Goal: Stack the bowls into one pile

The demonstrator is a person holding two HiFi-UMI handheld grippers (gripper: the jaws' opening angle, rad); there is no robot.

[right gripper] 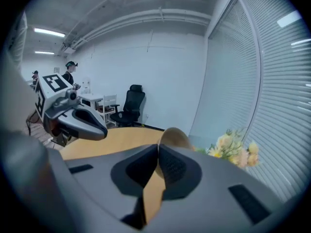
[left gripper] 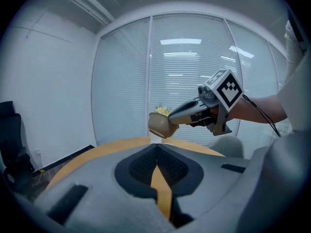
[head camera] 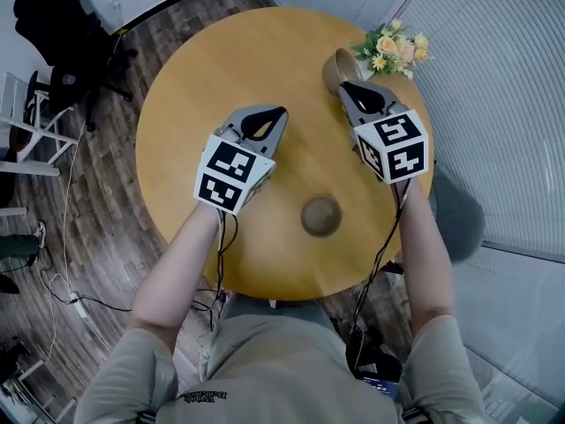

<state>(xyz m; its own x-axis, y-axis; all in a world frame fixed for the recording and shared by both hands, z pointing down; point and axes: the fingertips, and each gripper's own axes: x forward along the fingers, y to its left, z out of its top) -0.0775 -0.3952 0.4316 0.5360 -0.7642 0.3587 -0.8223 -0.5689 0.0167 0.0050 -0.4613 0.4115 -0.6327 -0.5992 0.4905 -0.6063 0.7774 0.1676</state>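
A tan bowl (head camera: 338, 67) hangs tilted above the far right of the round wooden table (head camera: 221, 69), and my right gripper (head camera: 344, 85) is shut on its rim. In the right gripper view the bowl's wall (right gripper: 177, 136) sits pinched between the closed pads of the right gripper (right gripper: 157, 152). A second brown bowl (head camera: 320, 215) rests on the table near its front edge, between my two arms. My left gripper (head camera: 282, 111) is held over the table's middle, shut with nothing in it. The left gripper view shows its own tips (left gripper: 156, 157) touching, with the held bowl (left gripper: 160, 125) ahead of them.
A bunch of flowers (head camera: 395, 48) lies at the table's far right edge, close behind the held bowl. A grey chair (head camera: 455, 215) stands on the right by the blinds. A black office chair (head camera: 53, 25) and a white chair (head camera: 26, 122) are at the left.
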